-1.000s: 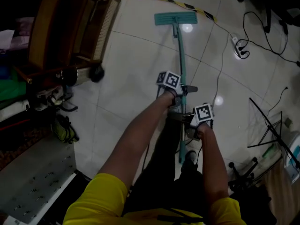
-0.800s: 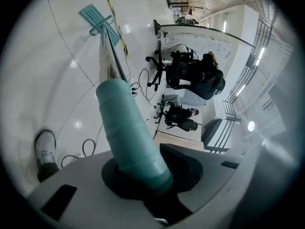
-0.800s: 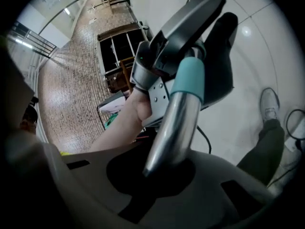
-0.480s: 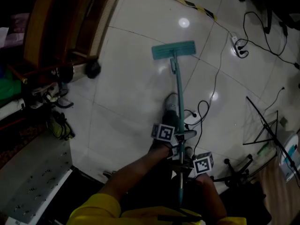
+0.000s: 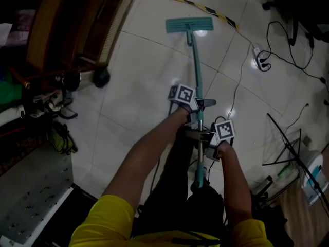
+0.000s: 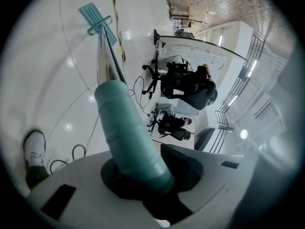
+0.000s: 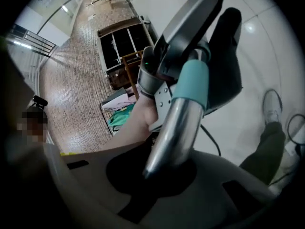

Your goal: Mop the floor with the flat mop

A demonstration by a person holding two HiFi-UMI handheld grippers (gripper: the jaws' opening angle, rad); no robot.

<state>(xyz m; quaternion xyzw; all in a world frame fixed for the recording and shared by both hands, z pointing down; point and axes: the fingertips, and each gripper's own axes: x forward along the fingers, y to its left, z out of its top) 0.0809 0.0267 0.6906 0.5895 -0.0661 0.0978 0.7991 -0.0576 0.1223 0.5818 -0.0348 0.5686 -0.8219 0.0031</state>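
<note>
The flat mop has a teal head (image 5: 189, 24) lying flat on the white tile floor, far ahead of me. Its long handle (image 5: 196, 71) runs back toward my body. My left gripper (image 5: 194, 107) is shut on the handle's teal sleeve (image 6: 128, 132), higher toward the head. Just behind it my right gripper (image 5: 204, 136) has the bare metal tube (image 7: 176, 128) between its jaws, which are closing and pressing on it. The left gripper view looks along the handle to the mop head (image 6: 97, 20). In the right gripper view the left gripper (image 7: 190, 46) shows further up the handle.
A wooden shelf unit (image 5: 97, 24) stands at the left with clutter beside it. Yellow-black tape (image 5: 175, 0) crosses the floor beyond the mop head. A power strip with cables (image 5: 263, 55) and a folding stand (image 5: 288, 143) lie to the right. My shoe (image 6: 34, 149) is beside the handle.
The mop head was drawn back toward me half a second ago and is now pushed out far again. Both grippers went back and forward with the handle.
</note>
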